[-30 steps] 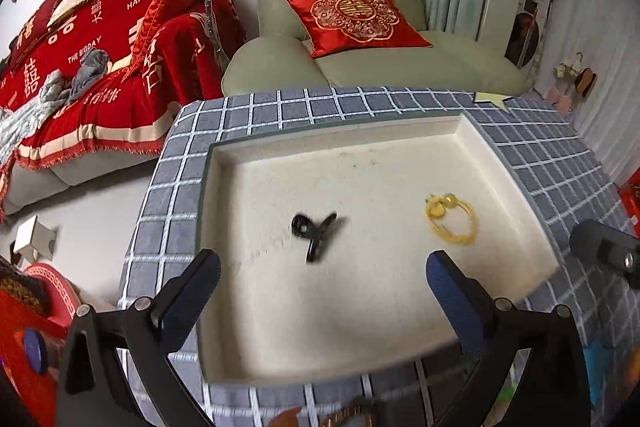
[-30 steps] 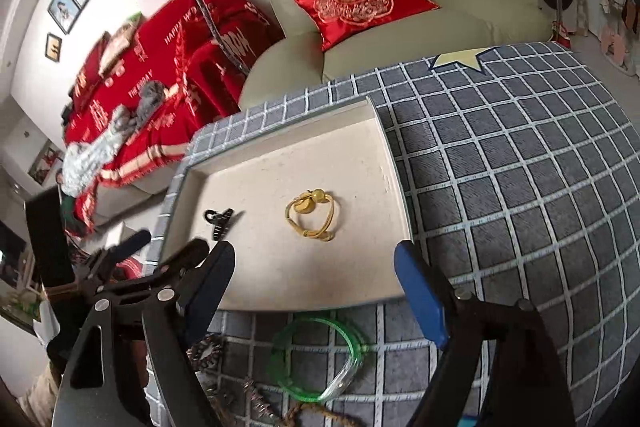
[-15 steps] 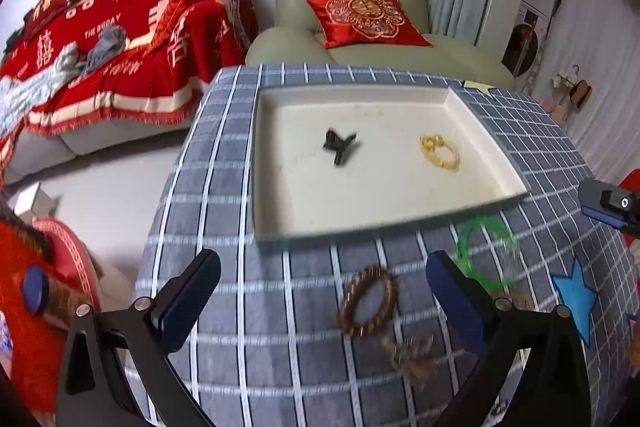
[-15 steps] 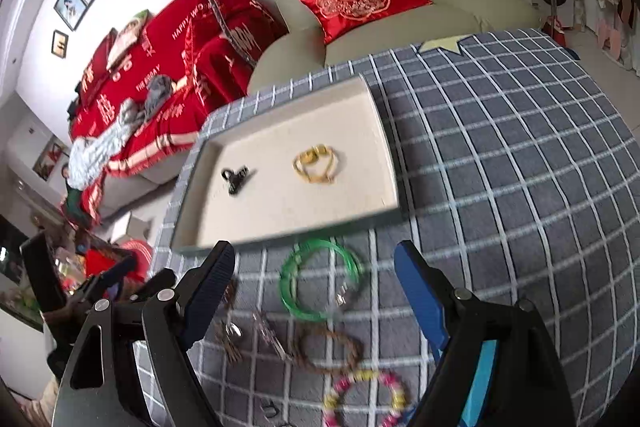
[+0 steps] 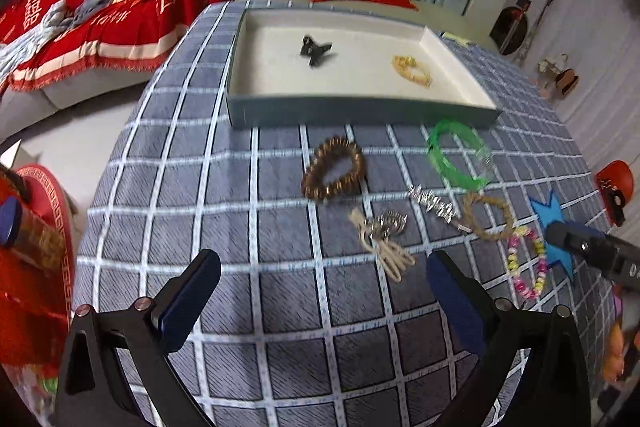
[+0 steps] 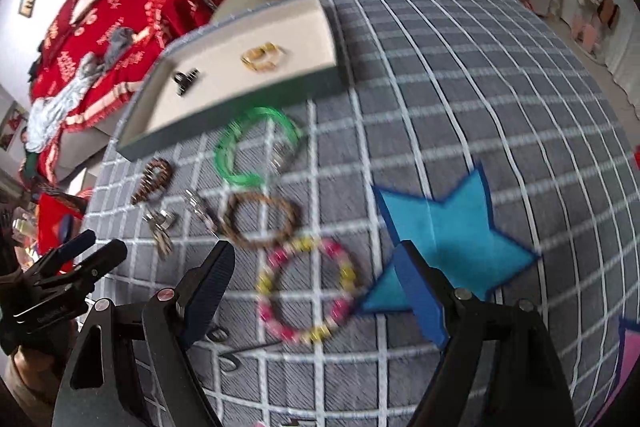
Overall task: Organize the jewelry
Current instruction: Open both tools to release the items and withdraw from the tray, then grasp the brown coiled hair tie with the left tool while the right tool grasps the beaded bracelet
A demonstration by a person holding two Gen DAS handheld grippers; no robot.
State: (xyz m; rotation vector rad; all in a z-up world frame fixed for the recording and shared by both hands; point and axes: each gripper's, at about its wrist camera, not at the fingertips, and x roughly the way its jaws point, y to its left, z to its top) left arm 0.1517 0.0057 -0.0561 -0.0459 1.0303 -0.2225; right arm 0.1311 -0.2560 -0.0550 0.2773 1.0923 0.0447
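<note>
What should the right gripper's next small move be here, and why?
Probably lower the right gripper onto the pink and yellow bead bracelet and close on its rim. Its jaws stand open and empty with that bracelet lying between the fingertips, loose on the checked cloth. The tray holds only a black clip and a gold bracelet.
</note>
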